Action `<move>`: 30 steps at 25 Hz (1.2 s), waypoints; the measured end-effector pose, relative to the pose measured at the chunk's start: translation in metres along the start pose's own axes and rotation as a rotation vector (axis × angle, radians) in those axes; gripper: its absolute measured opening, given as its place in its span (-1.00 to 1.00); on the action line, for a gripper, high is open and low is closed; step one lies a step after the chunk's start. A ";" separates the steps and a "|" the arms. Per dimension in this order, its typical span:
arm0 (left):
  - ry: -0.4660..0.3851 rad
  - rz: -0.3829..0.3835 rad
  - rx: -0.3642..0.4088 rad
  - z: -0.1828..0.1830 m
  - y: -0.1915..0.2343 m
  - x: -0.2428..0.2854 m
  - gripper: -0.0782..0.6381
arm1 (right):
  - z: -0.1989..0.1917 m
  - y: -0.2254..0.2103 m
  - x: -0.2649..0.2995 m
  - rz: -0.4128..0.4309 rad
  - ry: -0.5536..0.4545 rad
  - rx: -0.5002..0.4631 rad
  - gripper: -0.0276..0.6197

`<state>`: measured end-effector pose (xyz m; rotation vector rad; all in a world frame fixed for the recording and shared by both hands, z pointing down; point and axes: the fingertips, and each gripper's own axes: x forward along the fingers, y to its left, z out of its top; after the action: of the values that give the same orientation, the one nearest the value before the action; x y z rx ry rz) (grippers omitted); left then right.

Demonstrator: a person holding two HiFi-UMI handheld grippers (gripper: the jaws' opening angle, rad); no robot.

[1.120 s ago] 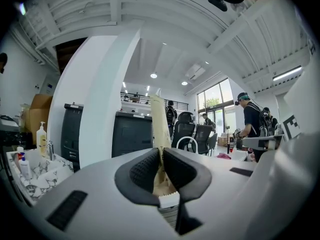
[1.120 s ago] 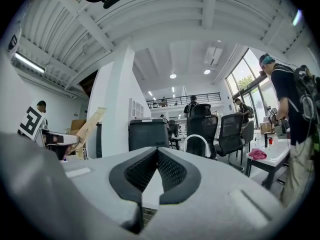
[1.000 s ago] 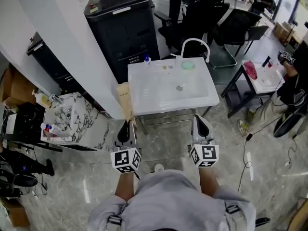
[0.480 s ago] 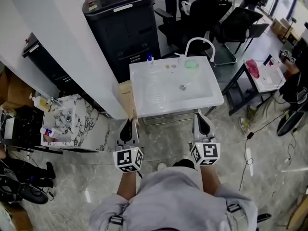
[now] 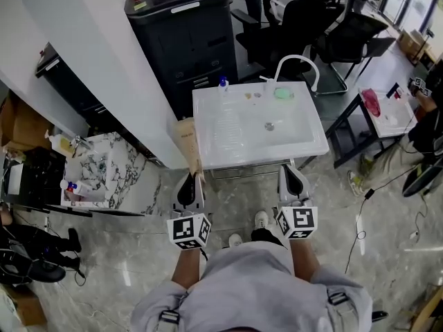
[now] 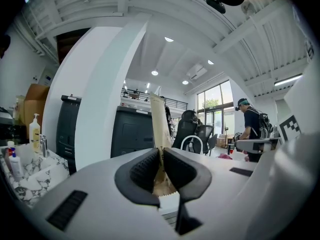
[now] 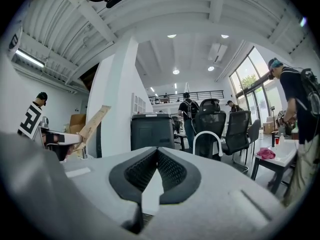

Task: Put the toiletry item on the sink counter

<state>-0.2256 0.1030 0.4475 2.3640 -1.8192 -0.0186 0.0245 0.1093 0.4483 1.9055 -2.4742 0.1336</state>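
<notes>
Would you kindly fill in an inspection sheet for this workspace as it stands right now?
Surface: white sink counter with faucet; basin bare.
Job's things: blue-capped bottle and green item on the counter's back edge; I cannot tell which is the toiletry item.
Clutter: cardboard strip leaning at the counter's left side.
Grippers: left hand-held gripper and right hand-held gripper both shut and empty, short of the counter.
Cables: black cable on the floor at right.
Surroundings: black cabinet, office chairs, marble-pattern stand with bottles.
</notes>
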 end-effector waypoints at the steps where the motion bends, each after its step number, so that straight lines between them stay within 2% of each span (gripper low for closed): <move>1: 0.000 -0.001 0.000 0.000 -0.001 0.004 -0.69 | -0.001 -0.001 0.004 0.004 0.002 0.003 -0.90; 13: -0.028 0.047 0.020 0.016 -0.003 0.073 -0.69 | 0.009 -0.039 0.079 0.059 -0.025 0.015 -0.90; 30: -0.059 0.122 0.003 0.032 -0.042 0.170 -0.69 | 0.034 -0.123 0.163 0.153 -0.031 -0.009 -0.90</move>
<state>-0.1439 -0.0540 0.4249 2.2727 -1.9891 -0.0716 0.1027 -0.0813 0.4324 1.7270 -2.6349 0.0951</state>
